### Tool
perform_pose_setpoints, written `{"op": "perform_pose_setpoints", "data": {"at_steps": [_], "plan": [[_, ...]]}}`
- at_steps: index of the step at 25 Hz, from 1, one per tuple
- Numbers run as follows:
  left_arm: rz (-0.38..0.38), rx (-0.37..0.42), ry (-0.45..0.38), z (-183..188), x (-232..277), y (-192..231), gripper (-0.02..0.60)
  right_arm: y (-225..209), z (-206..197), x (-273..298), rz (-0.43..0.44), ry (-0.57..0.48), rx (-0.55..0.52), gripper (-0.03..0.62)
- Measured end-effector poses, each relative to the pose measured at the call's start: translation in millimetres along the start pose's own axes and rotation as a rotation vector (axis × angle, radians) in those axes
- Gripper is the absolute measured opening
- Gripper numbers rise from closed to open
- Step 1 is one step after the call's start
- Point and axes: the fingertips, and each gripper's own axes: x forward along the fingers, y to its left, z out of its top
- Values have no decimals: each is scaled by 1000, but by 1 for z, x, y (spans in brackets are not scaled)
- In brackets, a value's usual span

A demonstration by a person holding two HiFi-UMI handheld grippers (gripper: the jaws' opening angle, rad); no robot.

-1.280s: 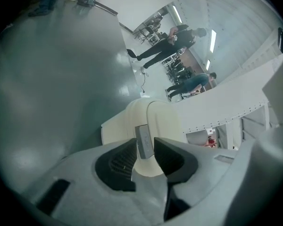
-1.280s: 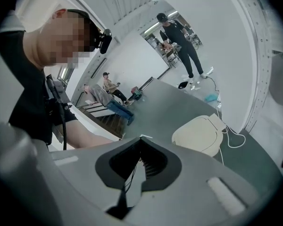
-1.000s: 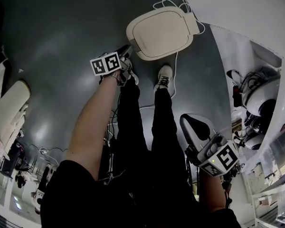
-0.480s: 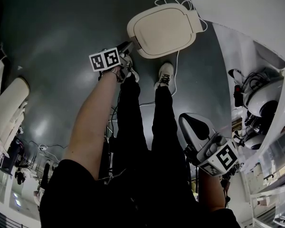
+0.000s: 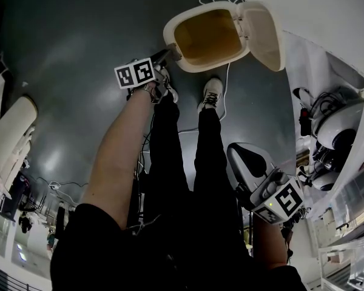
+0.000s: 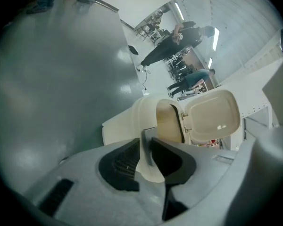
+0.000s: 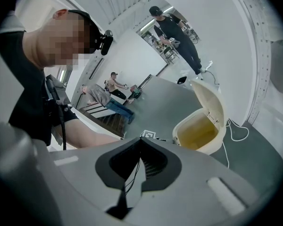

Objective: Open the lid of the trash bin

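Observation:
The cream trash bin (image 5: pixel 197 66) stands on the dark floor with its lid (image 5: pixel 265 33) swung up and back, showing a yellowish inside. My left gripper (image 5: pixel 166 55) rests its tips against the bin's front rim. In the left gripper view this gripper (image 6: pixel 147 140) has just been closing; its jaws stand a narrow slit apart, the bin (image 6: pixel 144 113) shows through the slit, and nothing is pinched. The lid (image 6: pixel 212 116) stands upright behind. My right gripper (image 5: pixel 235 156) hangs low beside my leg, far from the bin, shut and empty (image 7: pixel 141 141). From there the bin (image 7: pixel 200 149) and lid (image 7: pixel 213 103) appear.
My legs and white shoes (image 5: pixel 210 96) stand just before the bin. A white cable (image 5: pixel 225 80) runs past it on the floor. White tables with equipment (image 5: pixel 333 126) fill the right side; a white object (image 5: pixel 9 132) sits at left. Other people (image 6: pixel 179 34) stand far off.
The bin's lid, flat and closed in the earlier frames, has sprung open and now stands up at the back. Both grippers have stayed where they were.

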Motion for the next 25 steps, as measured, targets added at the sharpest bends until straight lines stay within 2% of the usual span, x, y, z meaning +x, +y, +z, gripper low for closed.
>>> {"op": "perform_pose_setpoints", "data": {"at_steps": [6,11,13,15,19,23,25], "plan": [[8,13,-4,0,0,-2,75,1,-3,-1,-2,2,-11,6],[37,122,-12,2,-4,-8,49,7,-1,-3,3,-16,-12,6],[49,138,-29,2,-10,-11,3,11,1,-8,6,-26,-15,6],[34,132,-56,6,-19,-19,2,17,6,-13,12,-43,-32,6],[-11,165,-114,19,-55,-55,2,38,29,-27,24,-96,-94,6],[-84,282,-155,35,-103,-122,2,63,55,-49,42,-141,-158,6],[-145,341,-191,51,-130,-168,2,77,70,-59,62,-174,-186,6]]}}
